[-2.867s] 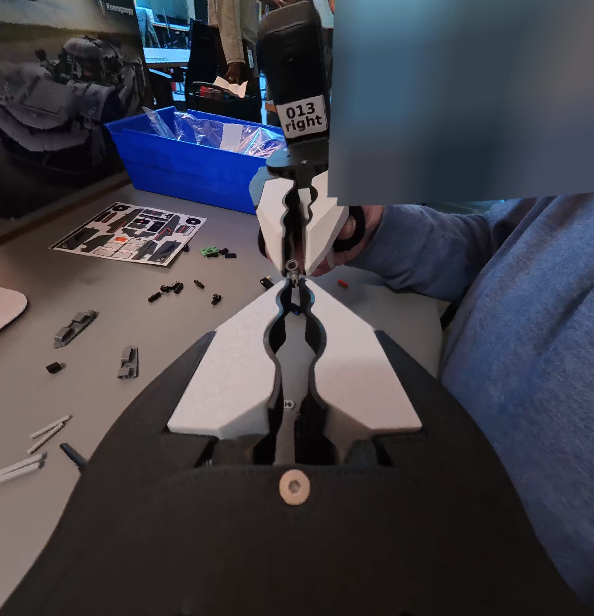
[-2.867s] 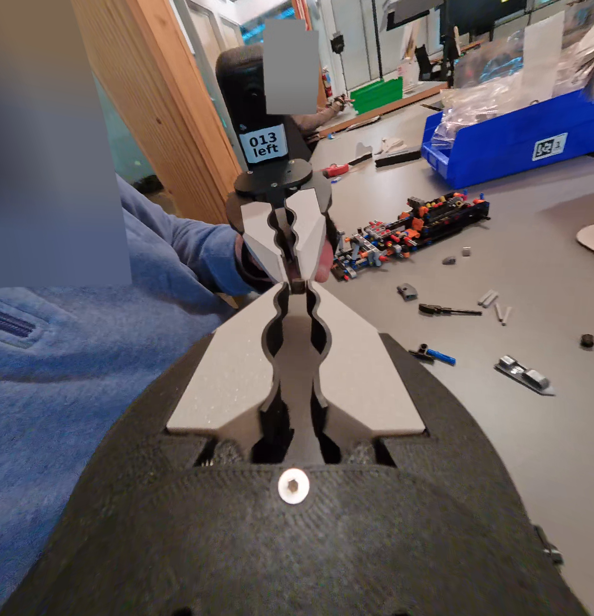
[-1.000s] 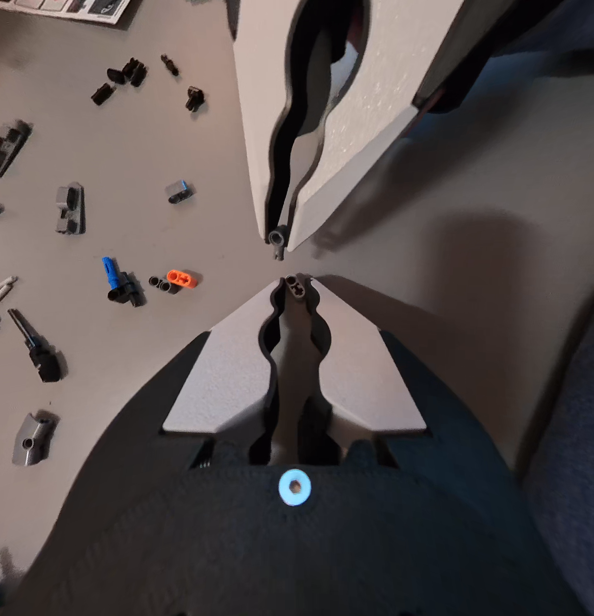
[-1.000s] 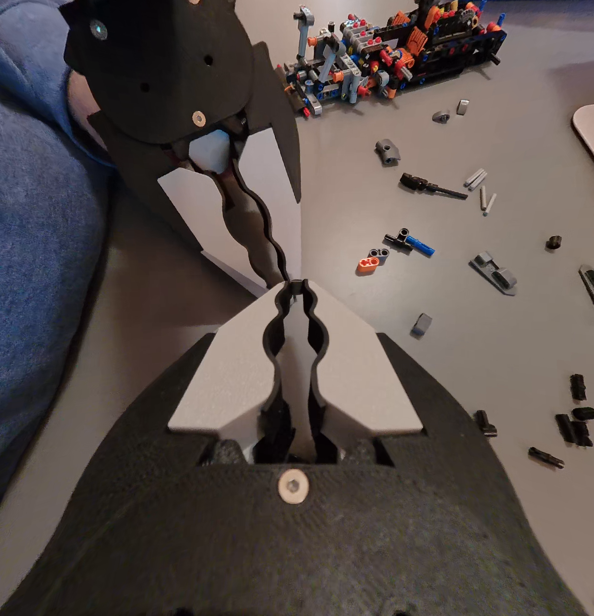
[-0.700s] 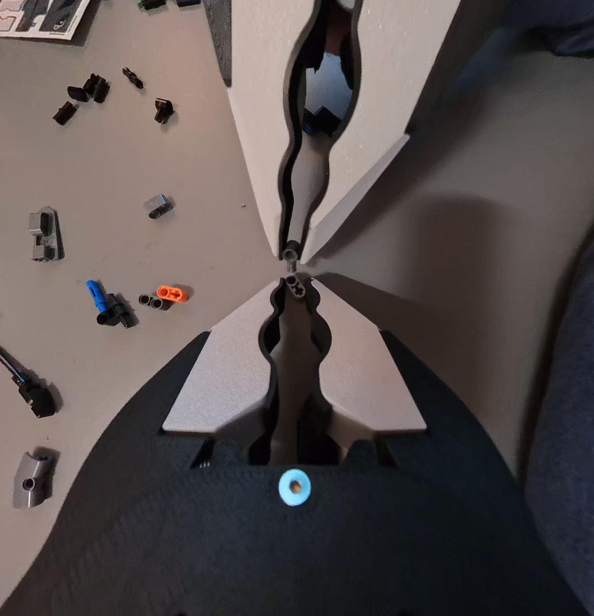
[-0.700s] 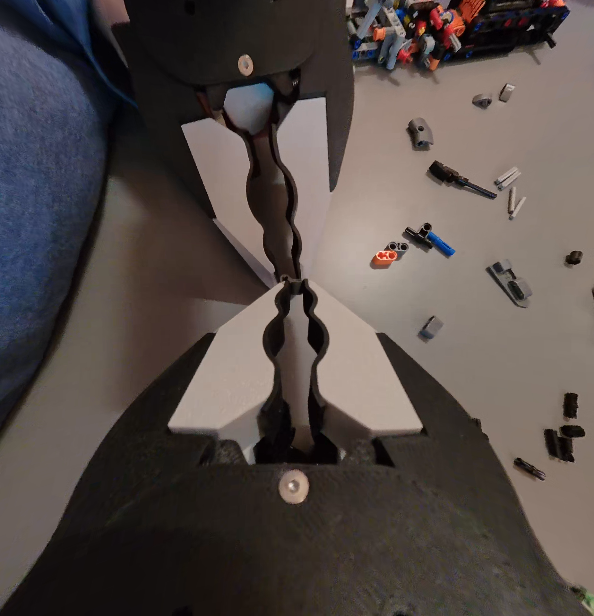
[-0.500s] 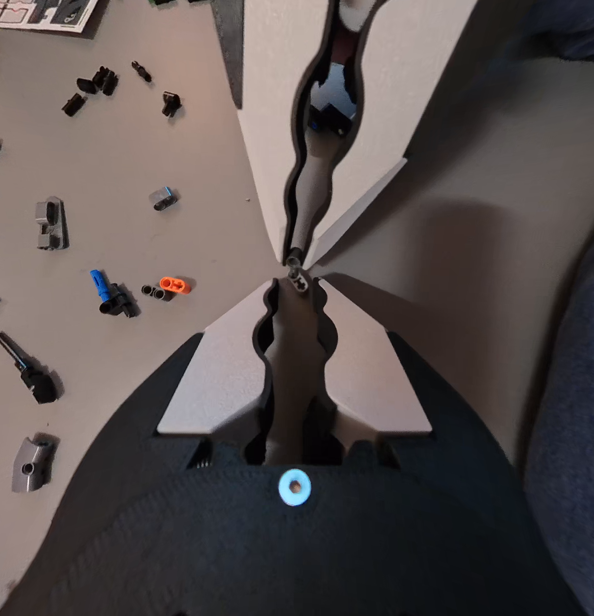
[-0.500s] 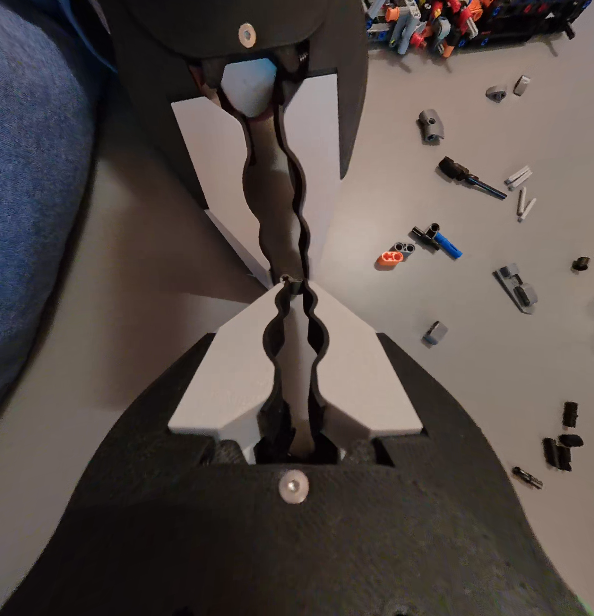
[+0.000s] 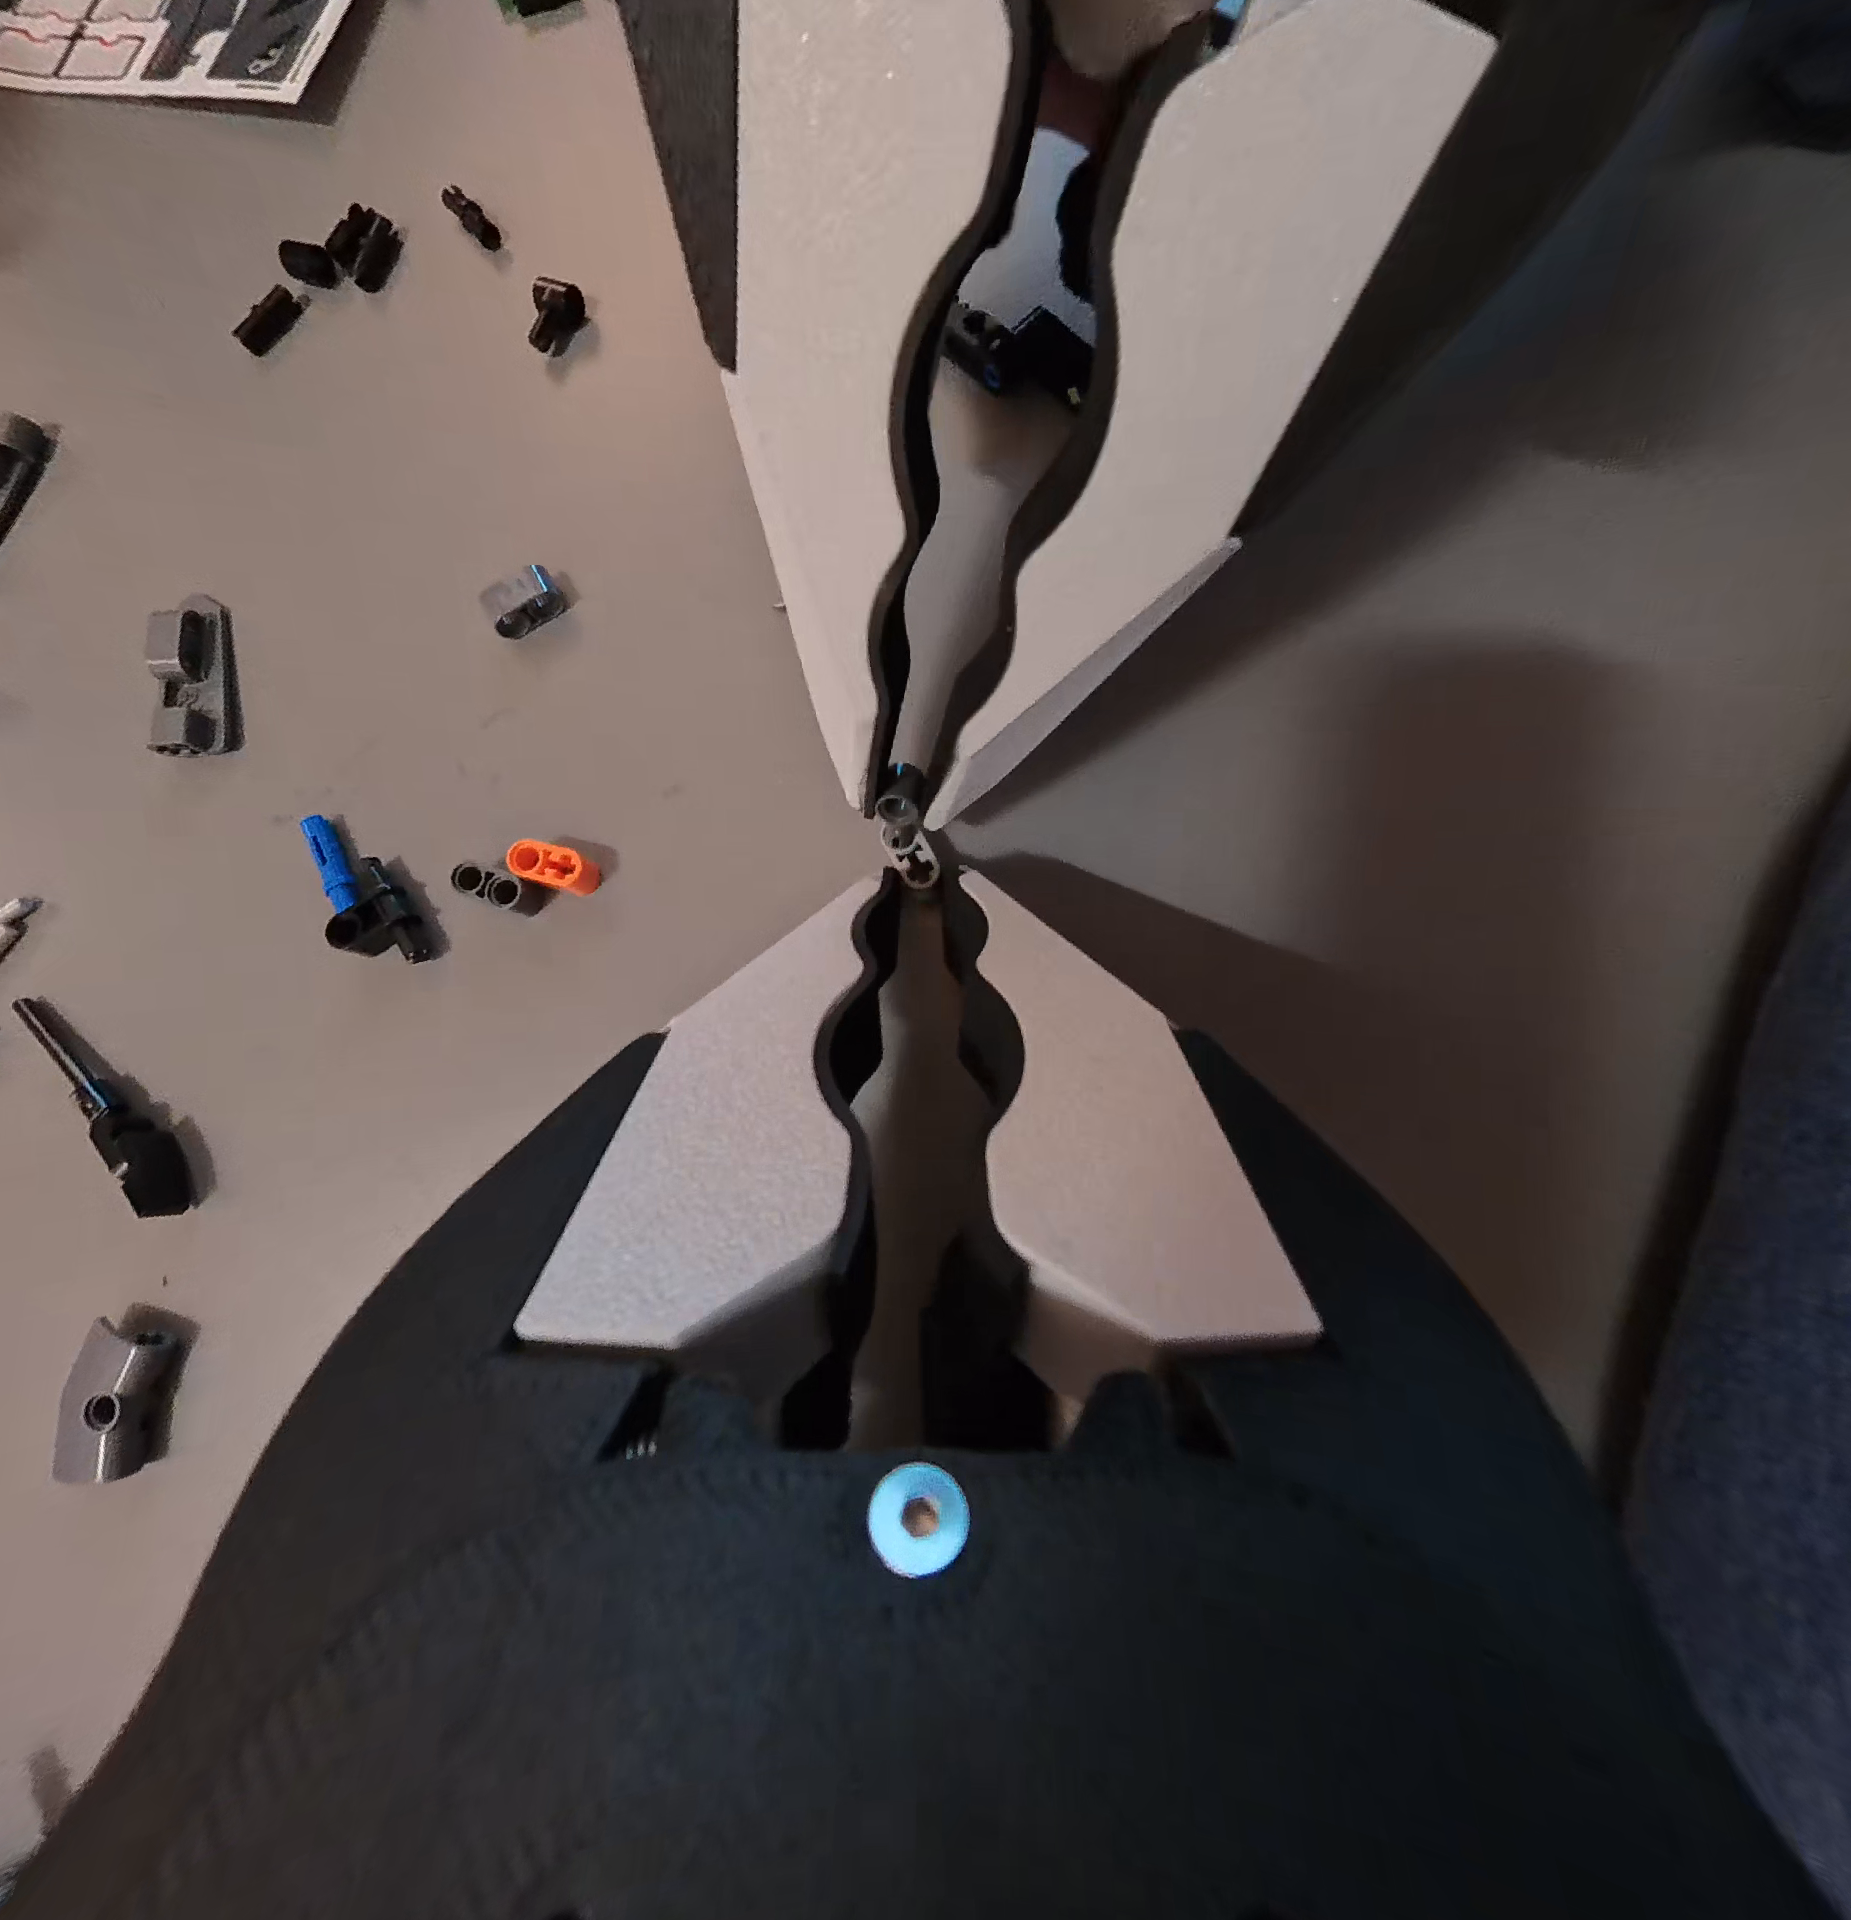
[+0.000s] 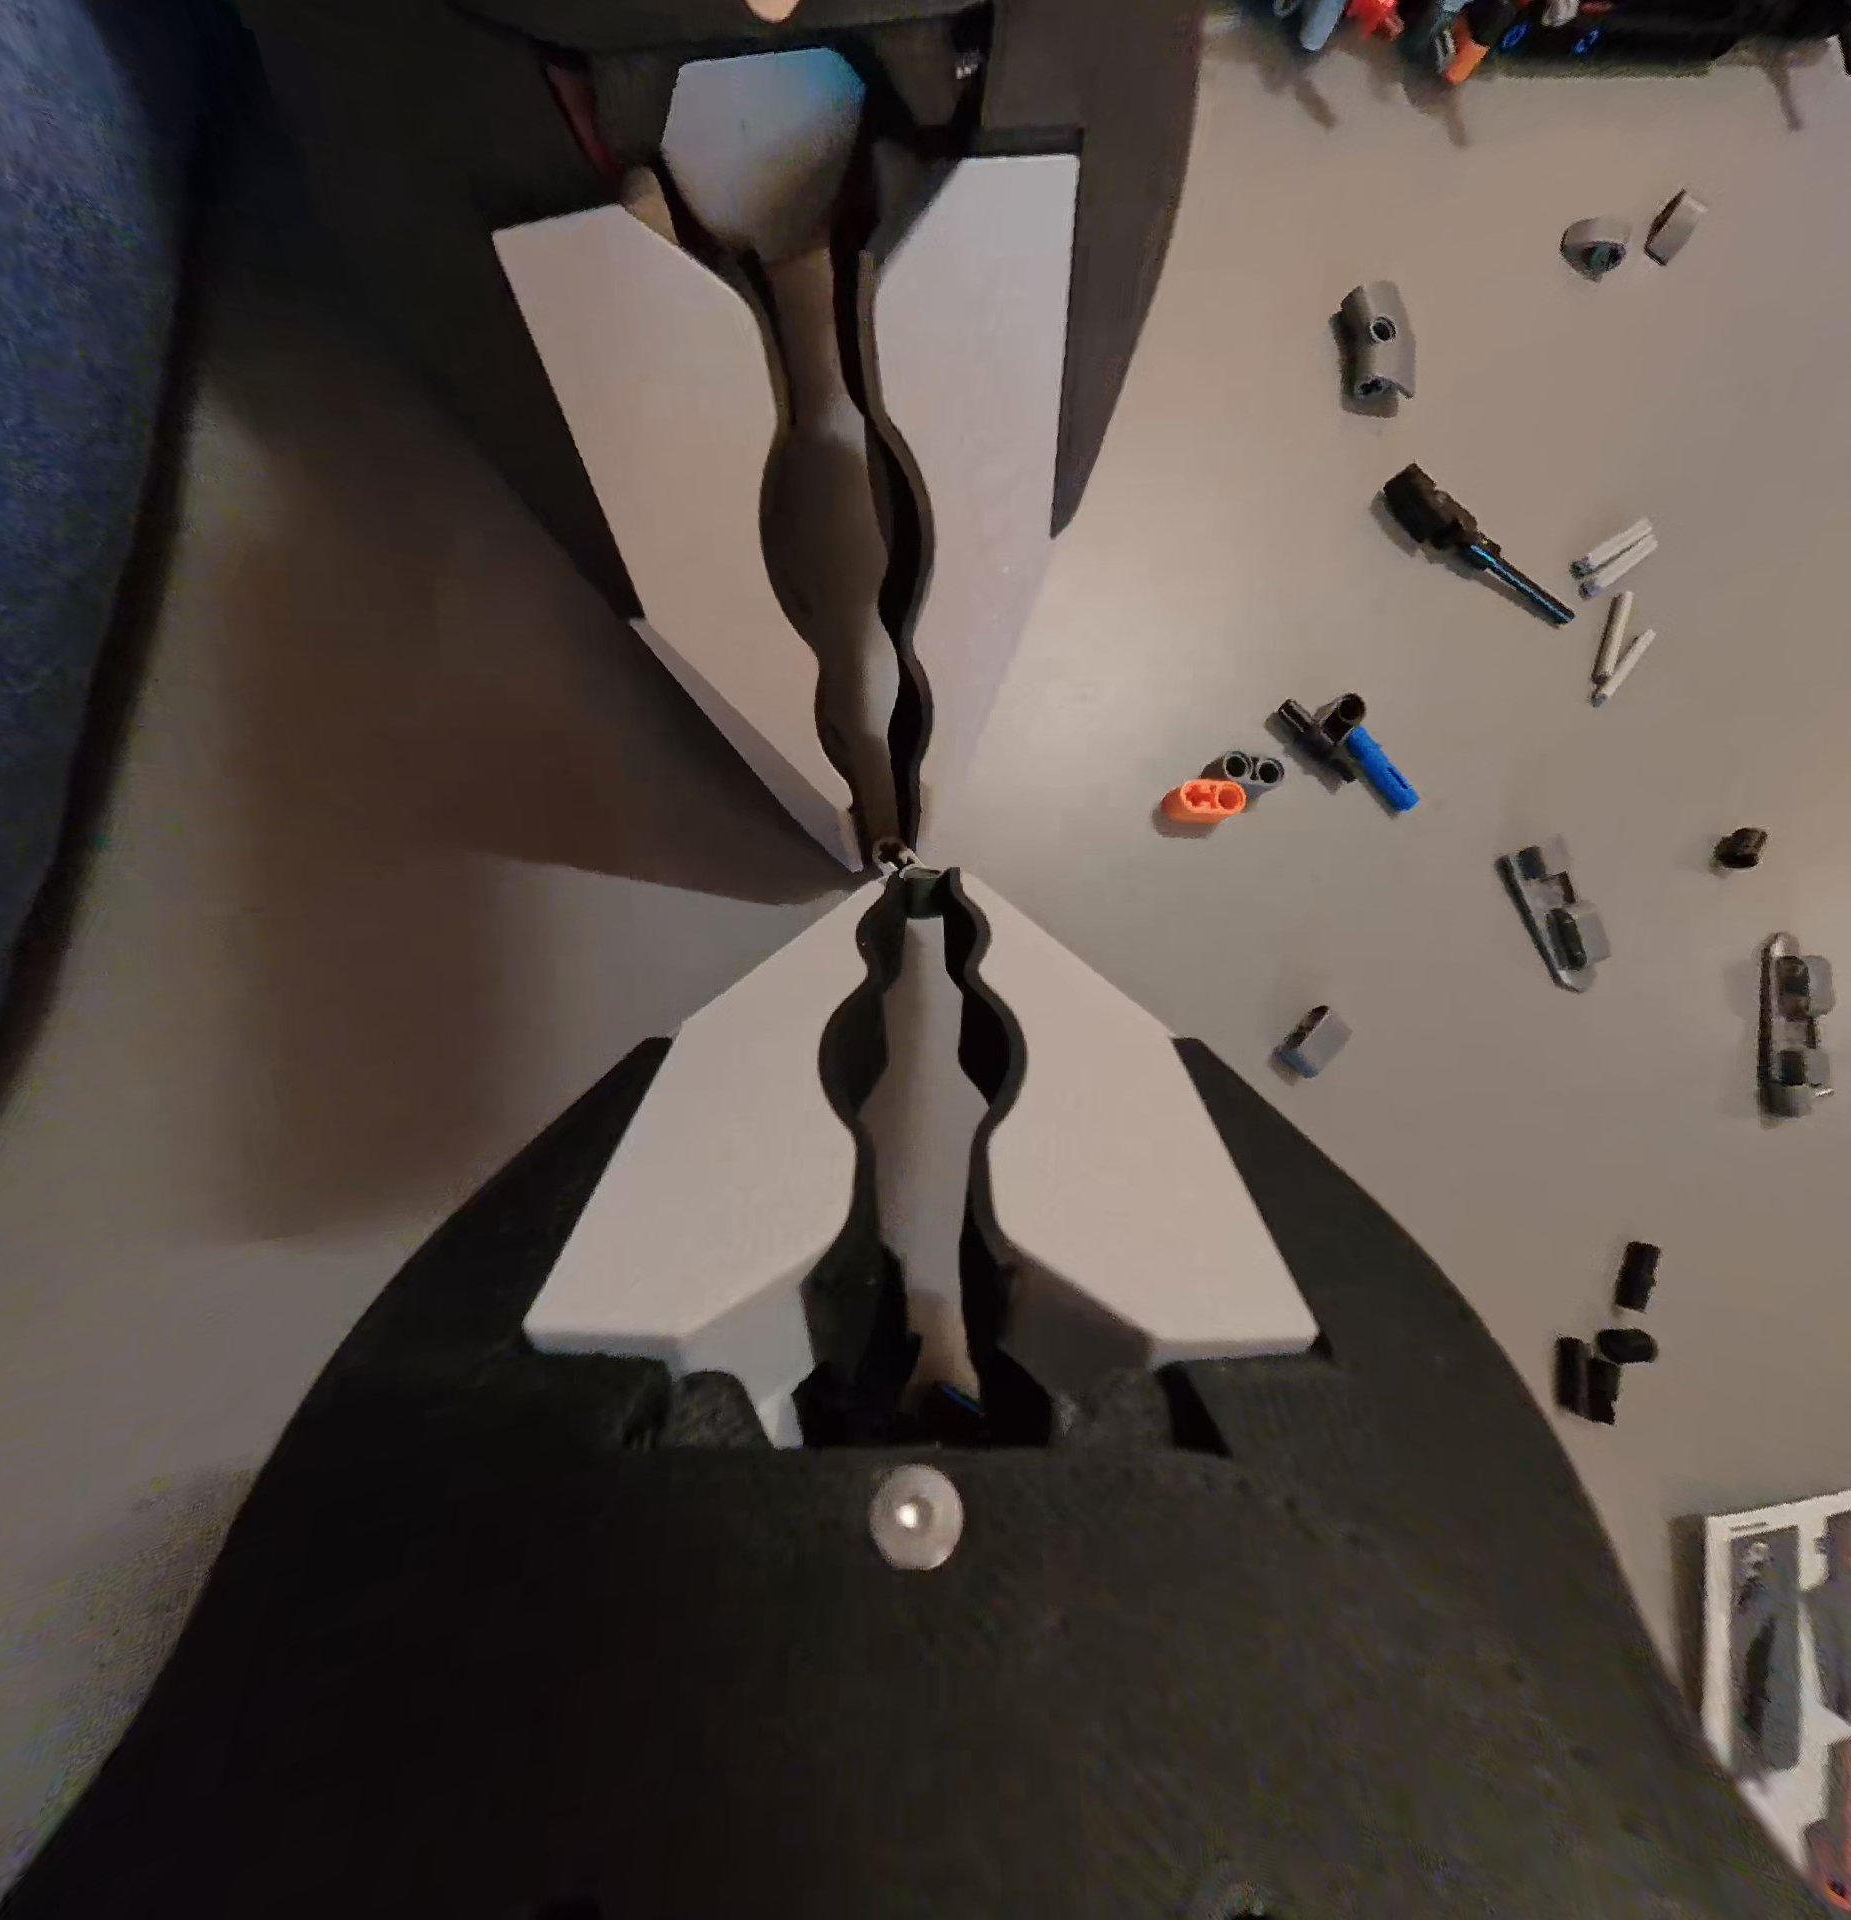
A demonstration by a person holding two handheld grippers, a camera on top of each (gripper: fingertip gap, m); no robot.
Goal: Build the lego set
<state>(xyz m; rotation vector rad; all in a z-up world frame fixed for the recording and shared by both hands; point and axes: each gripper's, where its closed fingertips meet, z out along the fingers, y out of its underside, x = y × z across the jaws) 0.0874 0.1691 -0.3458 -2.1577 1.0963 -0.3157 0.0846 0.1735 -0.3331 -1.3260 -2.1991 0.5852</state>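
Grey counter [image 9: 401, 499] filled both views, loose pieces strewn at the left of the left wrist view, among them an orange connector [image 9: 553, 865]. At frame centre the left tongs [image 9: 916, 883] pinched a small grey beam [image 9: 913, 858] at the tips, meeting tip to tip the right tongs [image 10: 921, 883], closed on a dark pin [image 10: 921, 896].

Opposed downward wrist views, shared table [image 9: 401, 499].

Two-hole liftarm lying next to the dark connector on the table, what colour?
Orange. The two-hole liftarm shows best in the left wrist view, touching the dark connector on the grey table.
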